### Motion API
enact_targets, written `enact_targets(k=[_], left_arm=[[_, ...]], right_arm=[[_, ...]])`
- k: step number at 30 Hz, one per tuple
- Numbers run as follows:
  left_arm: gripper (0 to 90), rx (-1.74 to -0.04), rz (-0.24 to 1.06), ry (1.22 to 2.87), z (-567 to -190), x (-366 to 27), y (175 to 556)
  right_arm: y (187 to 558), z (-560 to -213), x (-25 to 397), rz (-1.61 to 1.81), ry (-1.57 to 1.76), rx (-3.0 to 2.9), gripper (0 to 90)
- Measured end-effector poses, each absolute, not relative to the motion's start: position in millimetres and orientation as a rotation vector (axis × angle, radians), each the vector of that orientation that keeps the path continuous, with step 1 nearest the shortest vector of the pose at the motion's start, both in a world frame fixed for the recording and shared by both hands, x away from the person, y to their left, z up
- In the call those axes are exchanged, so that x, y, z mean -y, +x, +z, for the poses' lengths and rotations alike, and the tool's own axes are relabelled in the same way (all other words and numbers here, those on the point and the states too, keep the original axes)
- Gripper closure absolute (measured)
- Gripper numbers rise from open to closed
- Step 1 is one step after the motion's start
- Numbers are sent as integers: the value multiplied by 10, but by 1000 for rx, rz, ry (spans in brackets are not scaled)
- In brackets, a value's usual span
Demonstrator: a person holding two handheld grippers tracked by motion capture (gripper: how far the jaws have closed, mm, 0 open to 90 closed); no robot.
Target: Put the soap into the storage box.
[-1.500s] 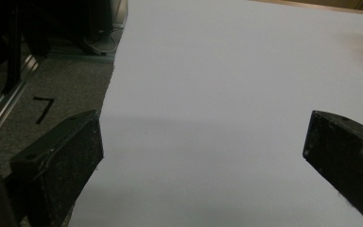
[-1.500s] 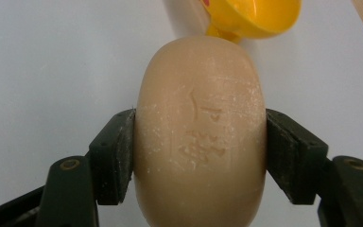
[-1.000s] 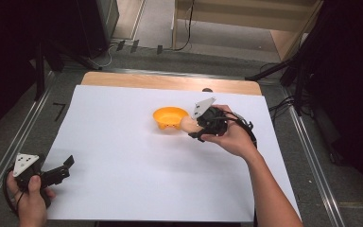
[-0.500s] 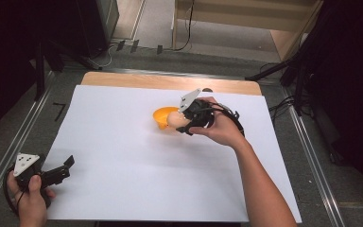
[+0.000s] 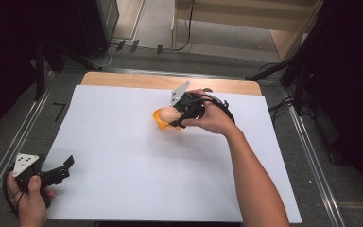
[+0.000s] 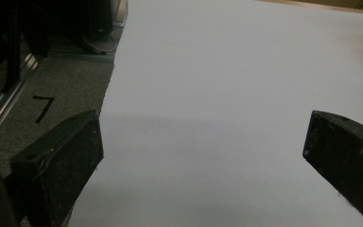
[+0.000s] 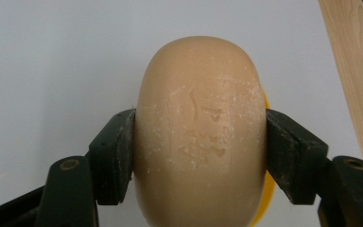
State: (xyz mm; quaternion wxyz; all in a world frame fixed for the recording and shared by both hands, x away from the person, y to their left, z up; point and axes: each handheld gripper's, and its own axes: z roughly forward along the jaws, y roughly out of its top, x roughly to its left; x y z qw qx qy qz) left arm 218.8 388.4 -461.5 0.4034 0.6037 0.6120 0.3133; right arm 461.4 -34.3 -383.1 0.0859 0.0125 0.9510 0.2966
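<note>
Right gripper (image 5: 176, 118) is clamped on a tan oval soap bar (image 7: 201, 132), jaws pressing its two long sides, held right over the orange bowl (image 5: 159, 119) near the far middle of the white sheet (image 5: 123, 156). Step in hand looks like setting the soap into the bowl. To do it well: keep the bar centred over the bowl's opening, lower straight, and only release once the bar's underside is down inside the rim (soap is probably slick, so a tilt during release could let it skid off the edge and tip the light bowl). Squeeze should stay even, since the bar is rounded and could pop forward. Left gripper (image 5: 59, 170) rests at the near left corner of the sheet, well apart from the bowl, jaws spread wide with nothing between them. The right gripper view shows the grip close up: pad contact on both sides, a faint stamped mark and whitish scuffing on the soap, and a yellow-orange sliver of bowl (image 7: 268, 189) beneath it. The high view gives what that misses: bowl position on the sheet and the spacing of both hands. The left gripper view adds the sheet's left edge and grey floor (image 6: 28, 94).
</note>
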Motion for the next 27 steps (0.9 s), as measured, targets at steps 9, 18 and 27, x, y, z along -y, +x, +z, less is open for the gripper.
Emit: enact_targets(k=[9,18,27], left_arm=[[0,-1544,793,1525,-4614,-3882,2184],[1,-1544,793,1525,-4614,-3882,2184],[1,-1543,792,1525,-4614,-3883,2183]], right_arm=[[4812,-3925,248,837,44,-2875,332],[4902,-4000,226,808,72,-2921,330],[4952,-4015,255,833,104,-2930,310]])
